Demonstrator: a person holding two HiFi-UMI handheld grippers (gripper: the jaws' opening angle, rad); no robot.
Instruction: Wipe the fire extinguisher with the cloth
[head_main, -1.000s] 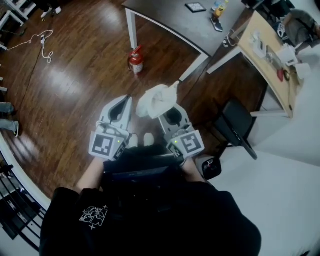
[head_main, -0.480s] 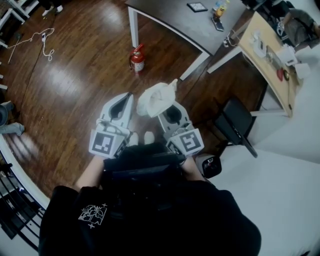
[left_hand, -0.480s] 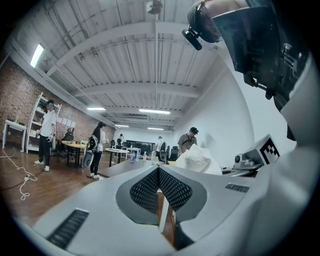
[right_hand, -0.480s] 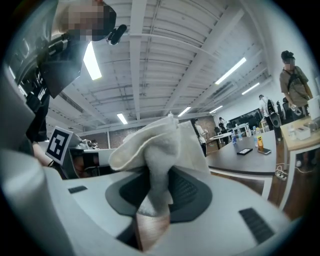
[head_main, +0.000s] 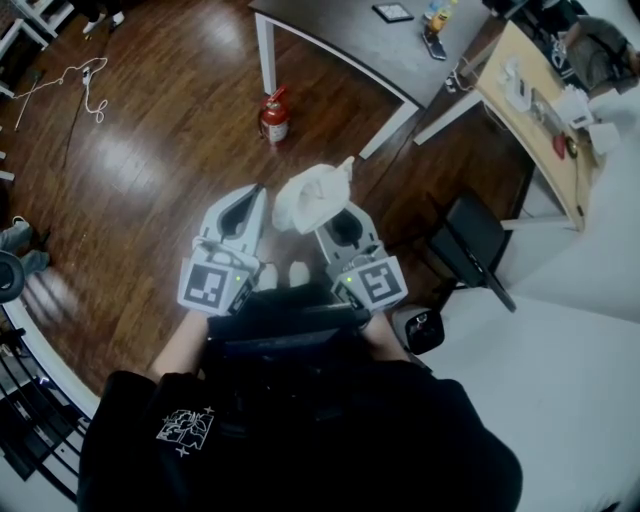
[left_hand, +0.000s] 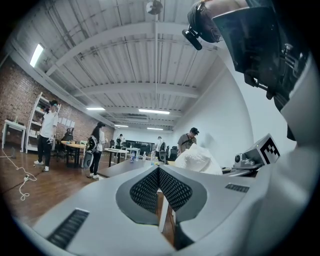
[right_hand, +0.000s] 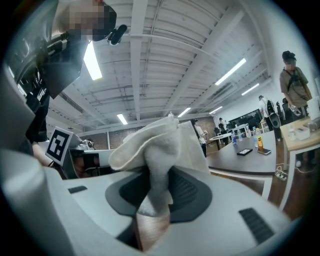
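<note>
- the right tool (right_hand: 156, 180) is clenched on the cloth (right_hand: 159, 150); a pinched fold runs down between its jaws, and the rest bunches up above the tips.
- in the head view the cloth is a pale, crumpled bundle over the front of the right tool, held above the floor (head_main: 150, 170) in front of the person.
- the left tool (head_main: 256, 196) is just beside it. its jaws are closed, pads meeting at the tips, with nothing between them.
- the two tools are side by side and both point away from the person's dark top (head_main: 300, 430).
- the fire extinguisher (head_main: 273, 118) is red and stands upright on the wooden floor, well apart from both tools and ahead of them, near a white leg of the dark surface (head_main: 350, 40).
- neither tool nor the cloth touches the fire extinguisher.
- small items lie on the dark surface at its far end; they are too small to tell apart.
- a black chair (head_main: 470, 245) stands to the right of the right tool, beside a light wooden surface (head_main: 535, 110).
- a white cable (head_main: 75, 80) lies loose on the floor at far left.
</note>
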